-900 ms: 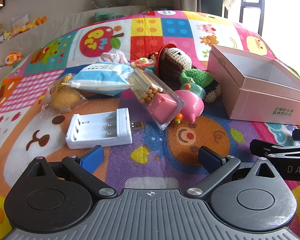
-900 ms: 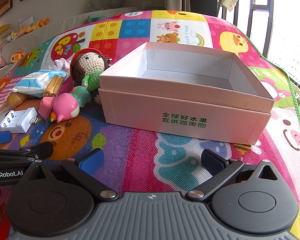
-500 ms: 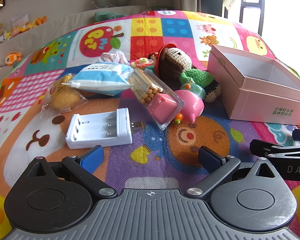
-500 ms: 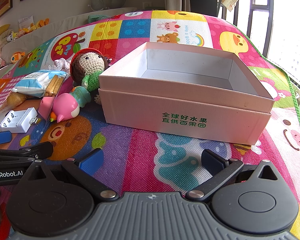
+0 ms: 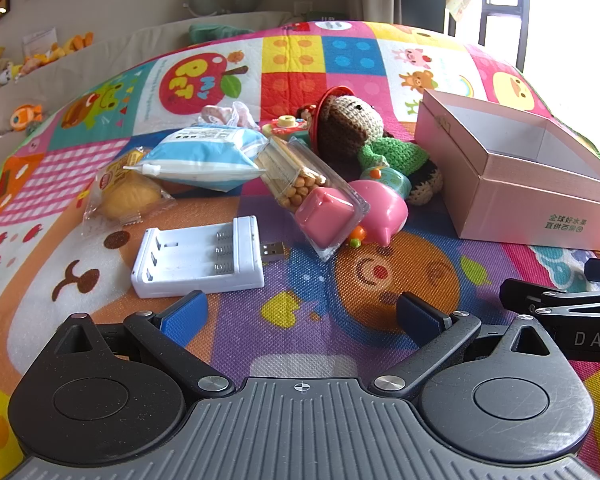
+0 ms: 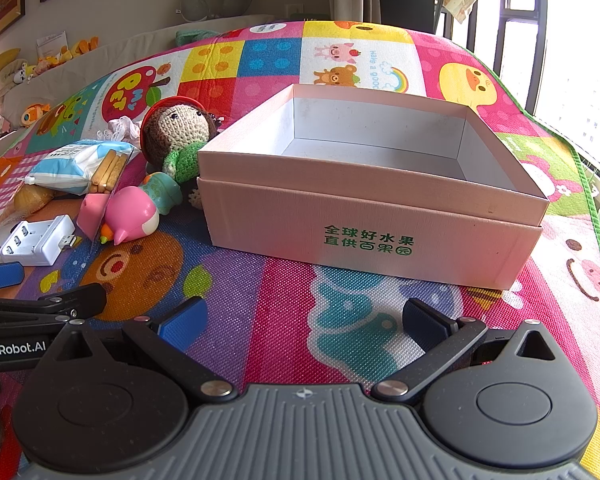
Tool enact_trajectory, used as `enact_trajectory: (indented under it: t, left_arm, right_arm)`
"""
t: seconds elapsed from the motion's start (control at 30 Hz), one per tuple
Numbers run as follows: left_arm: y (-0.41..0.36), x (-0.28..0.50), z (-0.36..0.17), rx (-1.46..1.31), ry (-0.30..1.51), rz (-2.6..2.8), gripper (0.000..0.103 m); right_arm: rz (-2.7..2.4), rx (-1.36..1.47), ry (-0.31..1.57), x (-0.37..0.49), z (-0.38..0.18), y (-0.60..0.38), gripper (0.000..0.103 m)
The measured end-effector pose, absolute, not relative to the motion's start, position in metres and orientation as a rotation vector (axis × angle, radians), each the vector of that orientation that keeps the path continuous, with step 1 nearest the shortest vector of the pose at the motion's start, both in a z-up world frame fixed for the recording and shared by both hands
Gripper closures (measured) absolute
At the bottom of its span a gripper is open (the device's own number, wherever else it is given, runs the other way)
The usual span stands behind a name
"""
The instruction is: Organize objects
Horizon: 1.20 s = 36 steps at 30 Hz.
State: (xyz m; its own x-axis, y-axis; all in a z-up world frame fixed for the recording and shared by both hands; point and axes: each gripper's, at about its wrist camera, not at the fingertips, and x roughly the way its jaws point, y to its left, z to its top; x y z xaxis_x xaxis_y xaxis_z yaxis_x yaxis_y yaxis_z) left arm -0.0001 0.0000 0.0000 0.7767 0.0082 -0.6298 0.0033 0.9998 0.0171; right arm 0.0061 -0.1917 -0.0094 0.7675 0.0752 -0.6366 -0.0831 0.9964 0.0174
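We've packed nothing yet: box point(image 6: 374, 184) empty, toys (charger point(image 5: 198, 258) too) piled at its nine o'clock, left claw point(image 5: 300, 316) and right claw point(image 6: 302, 318) spread wide, holding nothing.

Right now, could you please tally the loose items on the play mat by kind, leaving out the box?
Packaged snacks: 3: blue-white pouch, biscuit-stick pack, wrapped yellow cake
Toys: 3: crocheted doll, pink bird toy, small round toy
Electronics: 1: white battery charger
Fabric: 1: lacy cloth
Total: 8

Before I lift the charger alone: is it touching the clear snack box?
Apart. The left wrist view shows bare mat between the charger and the snack box.
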Motion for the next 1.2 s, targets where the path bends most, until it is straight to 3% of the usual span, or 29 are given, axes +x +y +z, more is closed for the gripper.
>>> enact_trajectory:
  t: [1.2]
  left_arm:
    - [0.0003,-0.0029,0.0014,0.011,0.680,-0.007,0.001]
  right_arm:
    - [0.118,-0.018,0.697,-0.0002,-0.0061,-0.1923,0.000]
